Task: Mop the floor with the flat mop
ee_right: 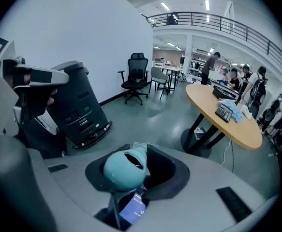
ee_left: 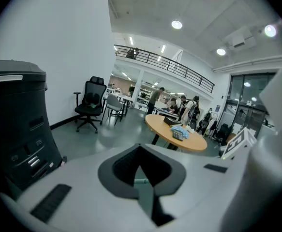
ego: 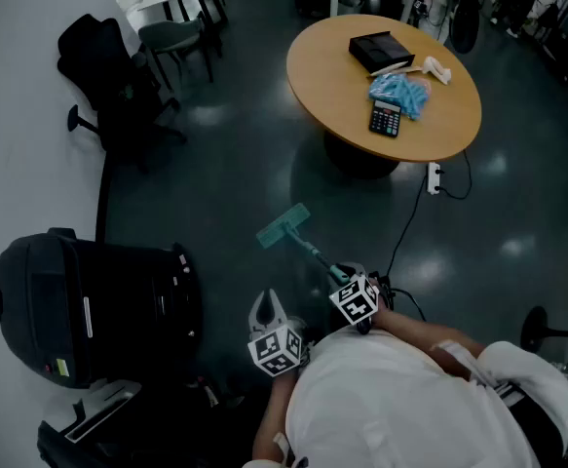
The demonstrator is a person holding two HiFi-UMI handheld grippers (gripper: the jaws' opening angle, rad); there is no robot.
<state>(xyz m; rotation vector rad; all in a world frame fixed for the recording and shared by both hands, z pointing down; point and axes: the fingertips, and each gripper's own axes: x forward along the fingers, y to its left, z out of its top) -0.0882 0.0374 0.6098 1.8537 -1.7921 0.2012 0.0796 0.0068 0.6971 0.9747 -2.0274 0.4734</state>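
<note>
The flat mop's teal head [ego: 284,225] lies on the dark floor in front of me. Its thin handle [ego: 315,254] slants back to my right gripper [ego: 347,279]. In the right gripper view, that gripper [ee_right: 131,163] is shut on the handle's rounded teal end [ee_right: 124,170], and a corner of the mop head [ee_right: 140,145] shows beyond it. My left gripper [ego: 268,305] hangs to the left of the handle, apart from it. In the left gripper view its jaws [ee_left: 141,170] meet at the tips and hold nothing.
A round wooden table [ego: 332,86] stands ahead with a calculator [ego: 386,118], a black box [ego: 381,49] and a blue cloth. A power strip [ego: 434,176] and a cable lie beneath it. At my left is a big black machine [ego: 89,305], with an office chair [ego: 108,76] farther back.
</note>
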